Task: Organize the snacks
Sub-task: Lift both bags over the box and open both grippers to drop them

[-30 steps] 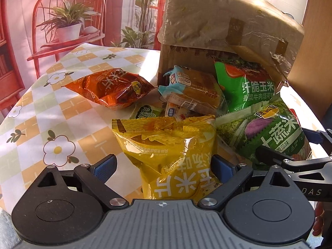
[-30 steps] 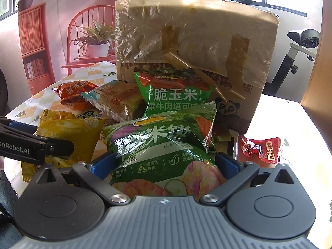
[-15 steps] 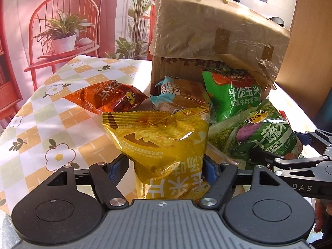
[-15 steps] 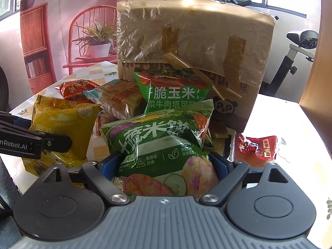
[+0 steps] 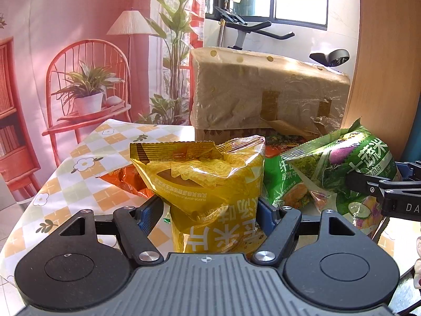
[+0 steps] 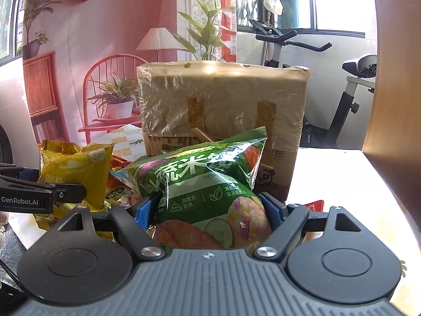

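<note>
My left gripper [image 5: 208, 210] is shut on a yellow snack bag [image 5: 205, 173], its blue pads pinching the bag's lower half, and the bag hangs clear of the table. My right gripper [image 6: 210, 208] holds a green vegetable rice-cracker bag [image 6: 205, 179] between its pads, with the jaws still closing on it. That green bag [image 5: 342, 168] also shows at the right of the left wrist view, and the yellow bag [image 6: 76, 168] at the left of the right wrist view. Both bags are raised in front of a plastic-wrapped cardboard box [image 6: 223, 97].
More snacks lie by the box: an orange bag [image 5: 123, 181], another green bag [image 5: 284, 184] and a small red packet [image 6: 314, 205]. The checked flower tablecloth [image 5: 86, 173] spreads to the left. A wooden panel [image 6: 394, 105] stands at the right, with an exercise bike [image 6: 350, 100] behind.
Both grippers have closed on their bags, the left on the yellow one, the right on the green one. Both have risen, lifting the bags off the pile.
</note>
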### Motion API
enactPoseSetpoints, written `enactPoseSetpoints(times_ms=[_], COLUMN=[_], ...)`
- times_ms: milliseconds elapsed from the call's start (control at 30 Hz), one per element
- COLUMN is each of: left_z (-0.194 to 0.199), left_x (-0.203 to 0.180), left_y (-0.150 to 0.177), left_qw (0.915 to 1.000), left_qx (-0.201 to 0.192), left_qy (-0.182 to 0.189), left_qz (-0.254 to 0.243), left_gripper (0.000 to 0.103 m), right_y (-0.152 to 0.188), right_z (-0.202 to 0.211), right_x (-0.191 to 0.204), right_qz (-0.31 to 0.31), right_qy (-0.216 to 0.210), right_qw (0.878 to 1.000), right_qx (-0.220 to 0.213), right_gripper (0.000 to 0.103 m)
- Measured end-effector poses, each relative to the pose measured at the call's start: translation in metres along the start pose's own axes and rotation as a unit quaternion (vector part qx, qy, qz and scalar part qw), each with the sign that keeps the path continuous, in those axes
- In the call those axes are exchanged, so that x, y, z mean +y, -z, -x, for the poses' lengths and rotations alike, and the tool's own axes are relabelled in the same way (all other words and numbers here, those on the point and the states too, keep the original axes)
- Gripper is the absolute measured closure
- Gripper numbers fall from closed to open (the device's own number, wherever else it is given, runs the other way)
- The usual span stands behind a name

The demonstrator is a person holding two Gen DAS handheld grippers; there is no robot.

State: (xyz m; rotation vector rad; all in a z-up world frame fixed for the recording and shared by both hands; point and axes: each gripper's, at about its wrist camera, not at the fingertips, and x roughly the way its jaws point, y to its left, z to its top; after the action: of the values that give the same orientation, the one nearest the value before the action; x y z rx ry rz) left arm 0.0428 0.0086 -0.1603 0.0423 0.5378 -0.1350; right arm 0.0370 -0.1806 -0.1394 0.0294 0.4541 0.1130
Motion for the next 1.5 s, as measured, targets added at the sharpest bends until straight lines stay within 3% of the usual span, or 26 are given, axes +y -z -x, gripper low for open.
enactPoseSetpoints(times_ms=[433, 767, 1067, 1500], left_z=[0.014, -0.032, -0.109, -0.164], left_x=[-0.002, -0.024, -0.038, -0.029], left_y=[-0.099, -0.192, -0.251, -0.241], left_qw=[0.9942, 0.9895, 0.9910, 0.9967], left_qx=[-0.107, -0.139, -0.121, -0.049], left_qy=[0.009, 0.003, 0.002, 0.033], left_qz=[-0.005, -0.040, -0.059, -0.055], left_gripper=[0.027, 0.026, 0.026, 0.024], right_y=[-0.085, -0.170, -0.207, -0.188], right_z=[0.012, -0.029, -0.117, -0.160], right_x=[-0.026, -0.055, -0.076, -0.087], right_qz=[-0.023, -0.024, -0.022, -0.036], right_qy=[0.008, 0.027, 0.046, 0.043], right_qw=[0.994, 0.985, 0.988, 0.997], right_qx=[-0.104, -0.167, -0.145, -0.056], right_gripper=[0.021, 0.021, 0.021, 0.019])
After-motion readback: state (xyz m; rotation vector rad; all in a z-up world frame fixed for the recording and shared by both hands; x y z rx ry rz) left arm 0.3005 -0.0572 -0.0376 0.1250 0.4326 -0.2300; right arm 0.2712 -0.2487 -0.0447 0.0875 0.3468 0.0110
